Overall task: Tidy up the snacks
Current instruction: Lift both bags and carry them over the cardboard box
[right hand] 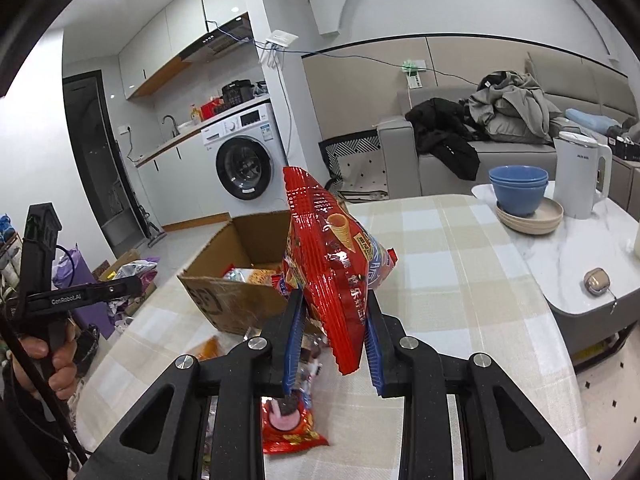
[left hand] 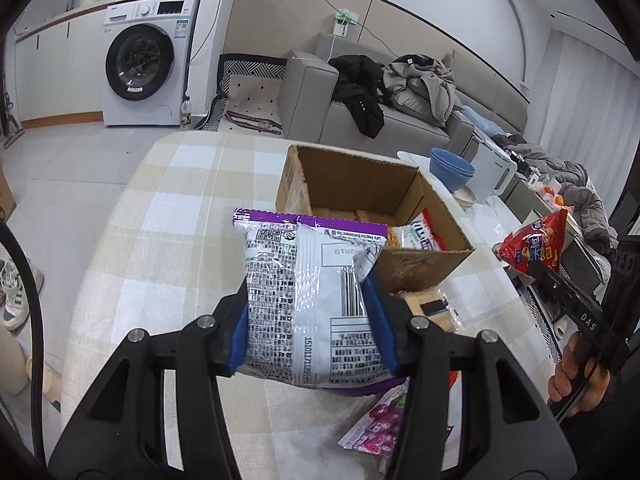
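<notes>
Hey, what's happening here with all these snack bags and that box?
A person is sorting snacks into an open cardboard box on a checked tablecloth, with a handheld gripper in each hand. The left gripper is clamped on a white and purple bag, held just short of the box. The right gripper holds a red cone-snack bag up in the air. A few packets already lie inside the box, and more lie loose on the table.
</notes>
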The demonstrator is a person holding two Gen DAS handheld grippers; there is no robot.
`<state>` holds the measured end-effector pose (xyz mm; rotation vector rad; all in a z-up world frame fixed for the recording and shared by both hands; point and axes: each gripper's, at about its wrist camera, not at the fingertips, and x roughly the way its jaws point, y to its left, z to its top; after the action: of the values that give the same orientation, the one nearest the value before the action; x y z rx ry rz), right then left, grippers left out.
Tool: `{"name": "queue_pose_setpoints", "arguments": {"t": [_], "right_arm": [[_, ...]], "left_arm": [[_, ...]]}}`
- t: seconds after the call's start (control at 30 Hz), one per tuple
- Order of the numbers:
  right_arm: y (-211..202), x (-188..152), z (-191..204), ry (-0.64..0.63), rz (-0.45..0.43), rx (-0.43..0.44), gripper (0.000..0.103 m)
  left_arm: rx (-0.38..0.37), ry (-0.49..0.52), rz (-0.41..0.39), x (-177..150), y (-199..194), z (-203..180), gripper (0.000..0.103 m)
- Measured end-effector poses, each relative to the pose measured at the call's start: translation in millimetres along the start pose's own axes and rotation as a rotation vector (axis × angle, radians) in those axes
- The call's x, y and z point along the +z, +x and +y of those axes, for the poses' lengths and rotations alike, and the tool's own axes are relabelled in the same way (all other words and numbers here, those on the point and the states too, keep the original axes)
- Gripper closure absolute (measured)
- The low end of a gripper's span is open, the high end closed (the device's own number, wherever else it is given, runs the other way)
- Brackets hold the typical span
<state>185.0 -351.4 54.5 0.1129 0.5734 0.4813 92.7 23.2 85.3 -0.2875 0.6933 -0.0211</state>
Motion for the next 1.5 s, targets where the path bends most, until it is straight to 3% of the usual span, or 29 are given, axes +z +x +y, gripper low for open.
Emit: {"name": "queue_pose_setpoints", "arguments": {"t": [0.67,0.97,1.5], "right_arm": [[33,35,34,-0.052,-0.01,0.058,0.075],[61,39,38,-0.07,0.017,0.063,0.075],[103,44,44,-0.103,0.088,0.035,0.075]], "left_arm": [[-0.062,0.074,-0.043,57,4,-44,0.055],[-0.087,0.095,-0.04,81,33,-58,0.055],[-0.059,0.15,0.015,101,108,-73,0.055]]}}
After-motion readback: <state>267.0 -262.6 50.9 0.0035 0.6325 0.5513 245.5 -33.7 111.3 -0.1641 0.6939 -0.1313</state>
